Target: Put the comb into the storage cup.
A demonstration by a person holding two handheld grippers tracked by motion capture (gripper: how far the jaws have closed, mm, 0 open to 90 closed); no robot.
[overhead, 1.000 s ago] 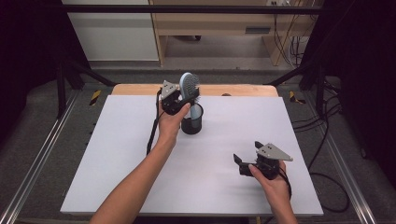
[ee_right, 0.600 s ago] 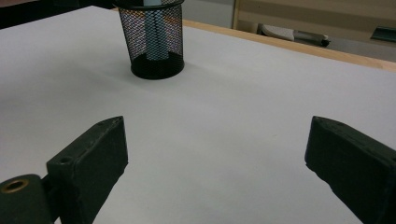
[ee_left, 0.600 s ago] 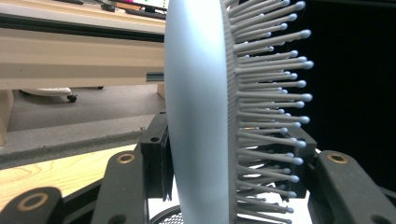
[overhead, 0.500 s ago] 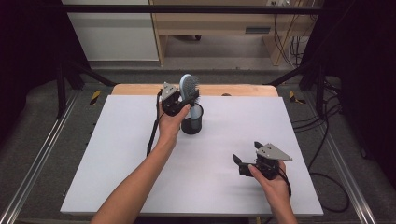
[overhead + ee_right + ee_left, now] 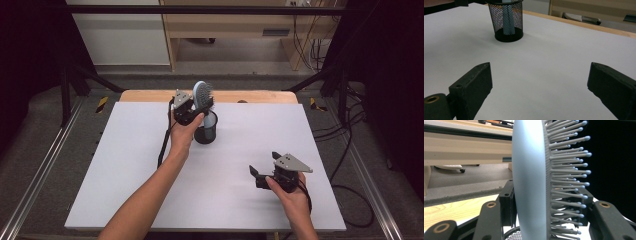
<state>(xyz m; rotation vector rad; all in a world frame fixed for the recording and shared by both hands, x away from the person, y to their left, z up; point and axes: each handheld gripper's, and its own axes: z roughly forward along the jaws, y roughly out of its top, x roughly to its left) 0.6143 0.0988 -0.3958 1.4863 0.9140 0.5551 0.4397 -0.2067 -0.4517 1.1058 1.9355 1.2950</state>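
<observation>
the left gripper [image 5: 192,111] clamps the hairbrush [image 5: 202,97], its handle inside the mesh cup [image 5: 206,131]; release gently, keeping it upright. the right gripper [image 5: 265,176] rests wide open.

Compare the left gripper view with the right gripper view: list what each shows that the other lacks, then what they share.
Left gripper view: the hairbrush head close up, pale blue back and ball-tipped bristles, clamped between the left tool and its black jaws.

Right gripper view: the right tool with jaws wide apart and nothing between them, the white table surface, and the brush handle standing inside the cup.

Both: the black mesh cup, seen whole from the right and just its rim from the left.
</observation>
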